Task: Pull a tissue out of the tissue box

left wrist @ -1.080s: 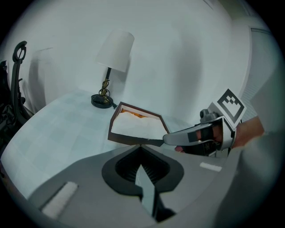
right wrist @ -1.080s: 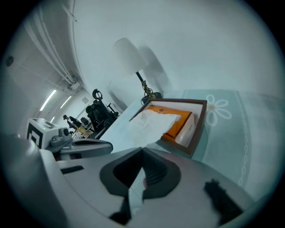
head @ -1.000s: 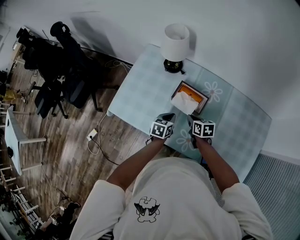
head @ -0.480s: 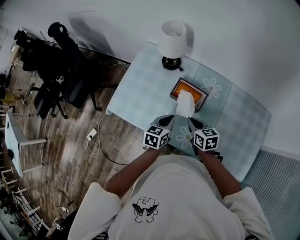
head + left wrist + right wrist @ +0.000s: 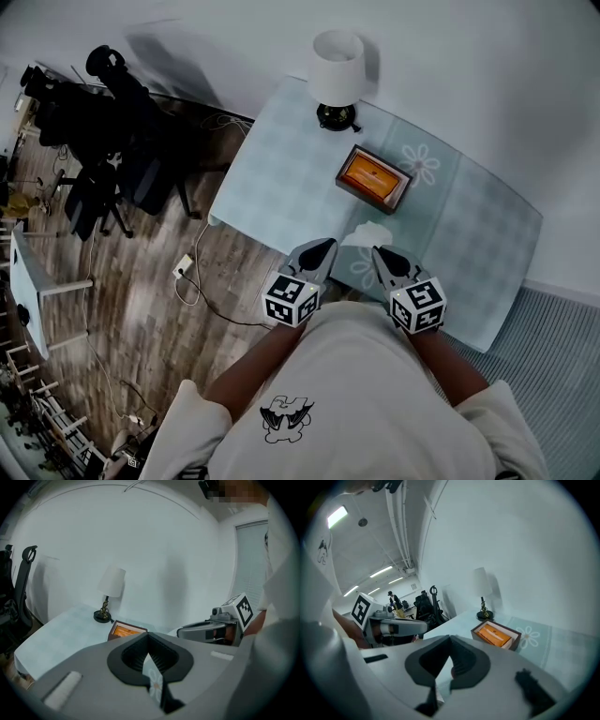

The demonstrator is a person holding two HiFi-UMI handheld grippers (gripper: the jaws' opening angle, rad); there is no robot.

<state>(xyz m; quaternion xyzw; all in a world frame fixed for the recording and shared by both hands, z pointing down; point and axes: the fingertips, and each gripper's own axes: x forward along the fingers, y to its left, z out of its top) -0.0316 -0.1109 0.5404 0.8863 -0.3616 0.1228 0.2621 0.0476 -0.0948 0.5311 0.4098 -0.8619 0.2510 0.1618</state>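
White tissue [image 5: 367,232] hanging free of tissue box [image 5: 373,178]; right gripper [image 5: 379,251] clamping its edge, left gripper [image 5: 326,245] closed, empty; looking flimsy, weightless, edge pinch sufficing.

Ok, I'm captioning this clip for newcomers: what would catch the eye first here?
The white tissue, held up between the left gripper and right gripper over the near edge of the table, clear of the orange-topped tissue box mid-table. Then the white-shaded lamp at the far end.
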